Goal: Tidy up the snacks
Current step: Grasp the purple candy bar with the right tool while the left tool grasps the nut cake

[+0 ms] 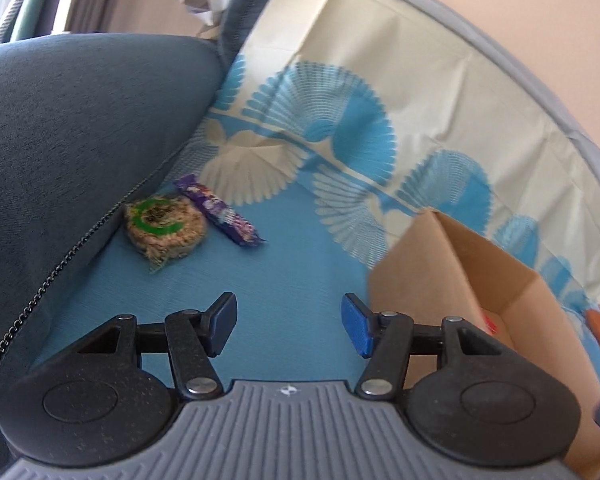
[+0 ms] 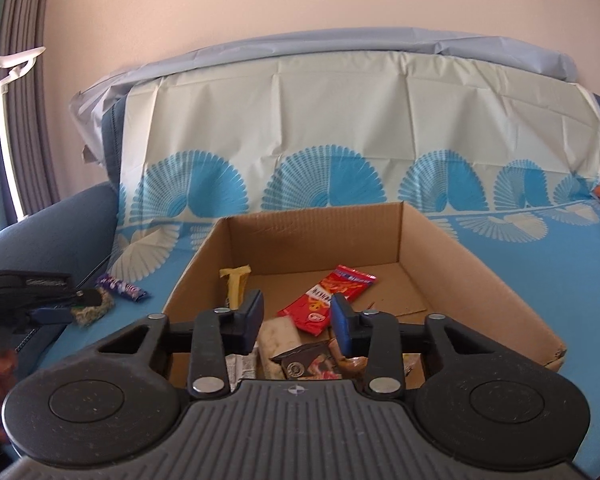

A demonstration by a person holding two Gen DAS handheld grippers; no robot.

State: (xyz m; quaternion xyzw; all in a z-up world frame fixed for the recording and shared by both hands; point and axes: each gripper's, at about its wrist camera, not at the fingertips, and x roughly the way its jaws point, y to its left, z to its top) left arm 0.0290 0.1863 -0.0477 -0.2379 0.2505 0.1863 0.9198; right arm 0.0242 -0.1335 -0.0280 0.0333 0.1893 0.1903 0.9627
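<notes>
Left gripper point(image 1: 288, 326) fingers released, nothing between them. Round straw-textured snack point(image 1: 165, 229) lies at 11 o'clock from them on the blue sofa cover point(image 1: 300, 264); glossy purple bar point(image 1: 220, 208) just behind it, long axis running 10 to 4. Left hand nearer. Right gripper point(image 2: 296, 322) hangs over the cardboard box point(image 2: 480, 280), fingers part-closed, grasping nothing visible; crinkly wrappers inside.
</notes>
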